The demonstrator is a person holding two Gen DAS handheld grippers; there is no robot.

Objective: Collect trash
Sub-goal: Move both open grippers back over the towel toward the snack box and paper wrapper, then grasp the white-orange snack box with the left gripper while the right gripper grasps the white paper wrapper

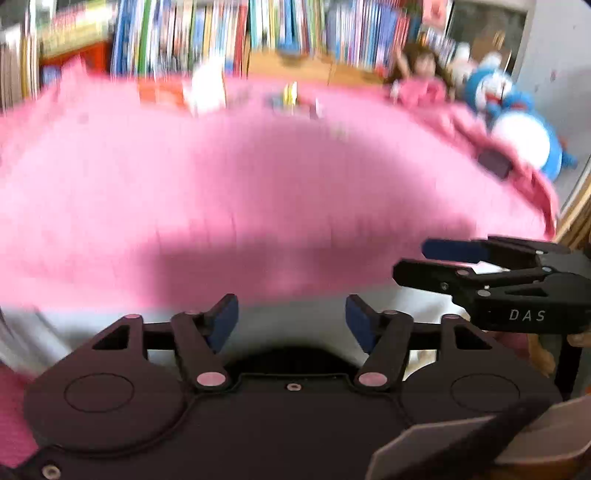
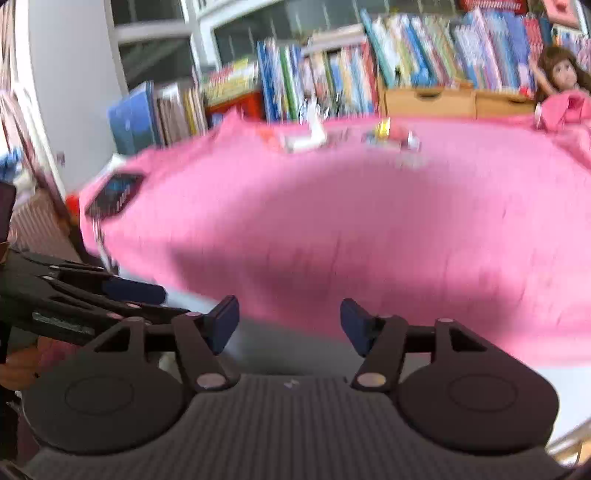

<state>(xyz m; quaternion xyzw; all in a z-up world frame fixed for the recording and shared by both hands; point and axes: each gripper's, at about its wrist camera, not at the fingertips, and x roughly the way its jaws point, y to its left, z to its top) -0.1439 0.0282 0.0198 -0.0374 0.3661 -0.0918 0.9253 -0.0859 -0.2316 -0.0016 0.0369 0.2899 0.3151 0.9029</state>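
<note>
- Nearest in the left wrist view is the left gripper (image 1: pixel 291 317). Its two blue pads (image 1: pixel 225 321) stand wide apart and nothing is between them.
- In the right wrist view the right gripper (image 2: pixel 290 321) looks the same: two blue pads (image 2: pixel 226 320) far from each other, with only the pale table edge and the cloth behind the gap. Neither of the two grippers holds anything.
- Each gripper also shows in the other camera: the right one comes in from the right edge of the left view, with the letters DAS on its body, and the left one comes in from the left edge of the right view.
- Beyond the fingers lies one pink cloth (image 1: pixel 258 177) over the table, with a dark shadow on its near part.
- One dark flat object (image 2: pixel 114 194) lies at the left corner of the cloth in the right view; it is too blurred to name.
- The trash (image 2: pixel 391 136), a small group of wrappers and paper pieces, lies at the far side of the cloth, well apart from both grippers. The blur does not allow me to count the pieces.
- One doll in a pink dress (image 2: pixel 561 88) sits at the far right corner.
- One blue and white plush toy (image 1: pixel 517 118) lies beside the doll.
- Farthest, a row of many books (image 1: pixel 240 33) stands along the back, with wooden drawer boxes (image 2: pixel 428 99) in front of it.
</note>
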